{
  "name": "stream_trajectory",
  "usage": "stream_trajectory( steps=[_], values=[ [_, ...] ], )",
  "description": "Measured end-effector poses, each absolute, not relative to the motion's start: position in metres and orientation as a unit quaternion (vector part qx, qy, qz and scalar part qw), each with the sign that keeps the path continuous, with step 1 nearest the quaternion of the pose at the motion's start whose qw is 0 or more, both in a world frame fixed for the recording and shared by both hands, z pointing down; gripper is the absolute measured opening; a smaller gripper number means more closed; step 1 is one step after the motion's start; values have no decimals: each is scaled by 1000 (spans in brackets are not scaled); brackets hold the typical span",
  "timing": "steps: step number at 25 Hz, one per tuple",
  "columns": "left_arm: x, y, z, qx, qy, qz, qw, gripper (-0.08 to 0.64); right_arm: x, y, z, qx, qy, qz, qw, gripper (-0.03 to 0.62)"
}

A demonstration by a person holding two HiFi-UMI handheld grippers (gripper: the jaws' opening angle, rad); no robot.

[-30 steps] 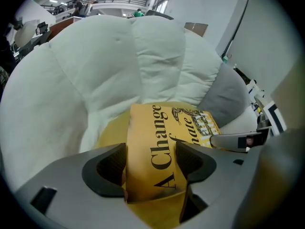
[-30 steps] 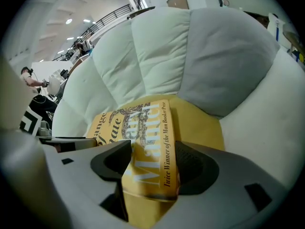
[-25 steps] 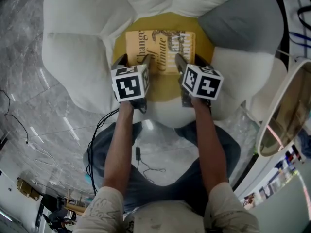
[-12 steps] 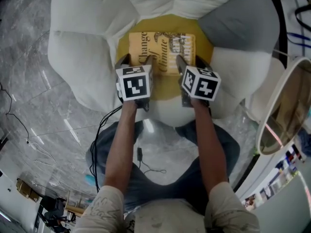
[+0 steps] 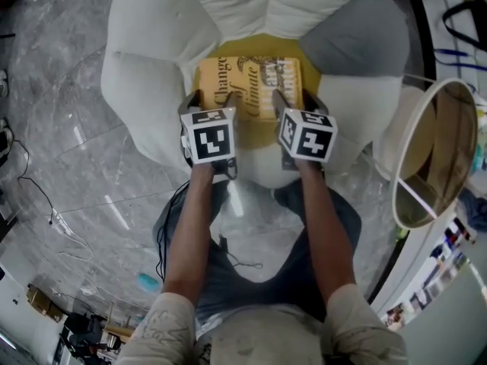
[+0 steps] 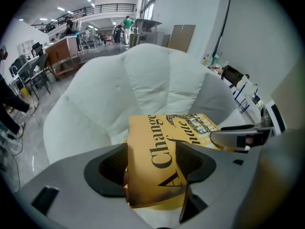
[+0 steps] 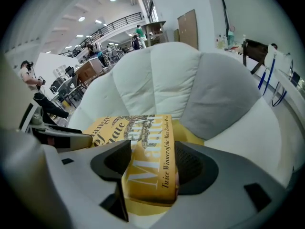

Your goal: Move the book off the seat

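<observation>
Book [image 5: 251, 86] is lying over the yellow seat [image 5: 262, 46] of the white chair [image 5: 148, 67], cover up, with the near edge toward the person. It is being gripped by both tools: the left tool [image 5: 211, 97] is closed on the near left corner, the right tool [image 5: 297, 101] on the near right corner. In both gripper views the gap between the jaws is being filled by the book.

For a clean lift, both tools should be raised together and level, so the book is not being twisted or bent between the two grips. It should then be drawn back toward the person, clear of the chair arms. Pressure should be even on both sides.

Whether the far edge is resting on the seat or is lifted cannot be told. The underside is being hidden by the book itself. The title is being partly covered by the jaws. No set-down place is being shown.
</observation>
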State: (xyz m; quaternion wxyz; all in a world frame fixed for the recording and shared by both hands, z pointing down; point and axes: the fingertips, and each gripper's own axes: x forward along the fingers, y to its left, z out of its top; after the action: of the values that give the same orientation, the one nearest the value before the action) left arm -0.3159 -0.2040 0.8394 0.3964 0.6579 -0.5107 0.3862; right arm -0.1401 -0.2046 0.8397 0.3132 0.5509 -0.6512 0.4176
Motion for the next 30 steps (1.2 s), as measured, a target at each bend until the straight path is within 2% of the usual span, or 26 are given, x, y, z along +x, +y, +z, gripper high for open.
stream_trajectory(
  steps=[17,25,30],
  values=[
    [-309,-240,525,687,-550,346,325,324,-135,-242,526,584,-693,322,274,290],
    [-280,-261,393,717,-553,332,264,324,-105,-252,400,614,-695,298,227,290],
    [-233,-271,333,739,-547,322,225,324,-59,-254,341,642,-688,279,192,290]
  ],
)
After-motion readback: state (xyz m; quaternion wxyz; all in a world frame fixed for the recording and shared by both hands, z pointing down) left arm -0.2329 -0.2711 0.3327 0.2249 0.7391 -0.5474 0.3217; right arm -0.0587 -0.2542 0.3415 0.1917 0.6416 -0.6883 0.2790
